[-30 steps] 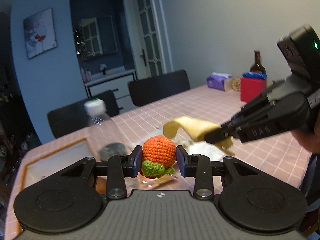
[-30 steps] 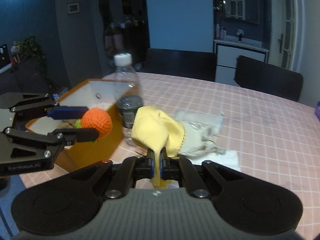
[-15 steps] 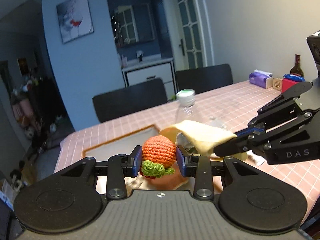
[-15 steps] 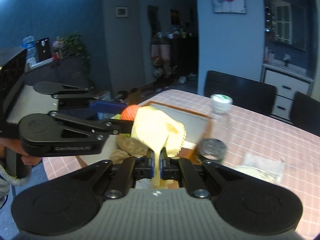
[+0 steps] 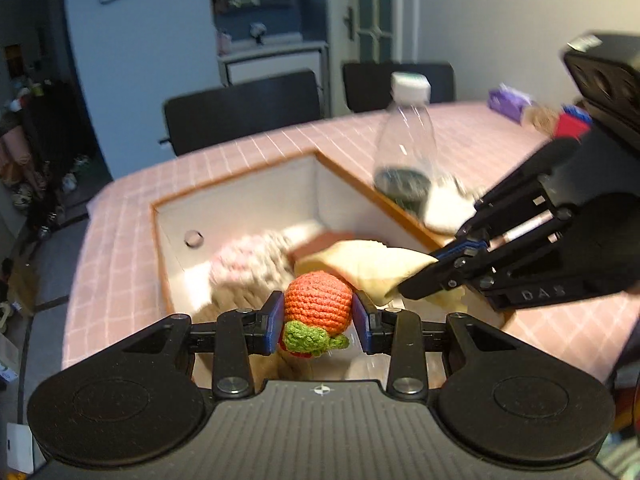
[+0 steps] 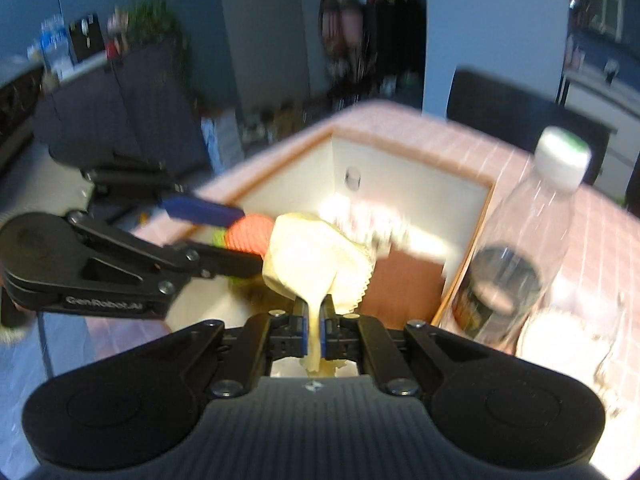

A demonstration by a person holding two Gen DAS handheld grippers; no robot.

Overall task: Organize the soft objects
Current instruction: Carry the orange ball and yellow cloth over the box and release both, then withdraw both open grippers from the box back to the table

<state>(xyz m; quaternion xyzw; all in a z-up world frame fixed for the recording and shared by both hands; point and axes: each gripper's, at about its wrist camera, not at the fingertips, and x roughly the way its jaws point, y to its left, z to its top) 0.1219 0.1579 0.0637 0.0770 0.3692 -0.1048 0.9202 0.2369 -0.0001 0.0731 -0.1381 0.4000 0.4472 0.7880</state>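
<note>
Pink-checked surface [image 5: 248, 152] carries an orange-rimmed box [image 5: 236, 196] at its corner, a knitted item already inside. Left claw [image 5: 318, 316] clamps a crocheted orange [image 5: 318, 300], right claw [image 6: 316, 328] pinches a yellow cloth [image 6: 308, 256]; both hang above the box, unreleased. White cloth [image 5: 444, 204] beside the bottle [image 5: 404, 140] remains outside.

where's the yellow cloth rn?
Pinched in the right gripper, the yellow cloth hangs over the open box, beside the crocheted orange toy in the left gripper.
</note>
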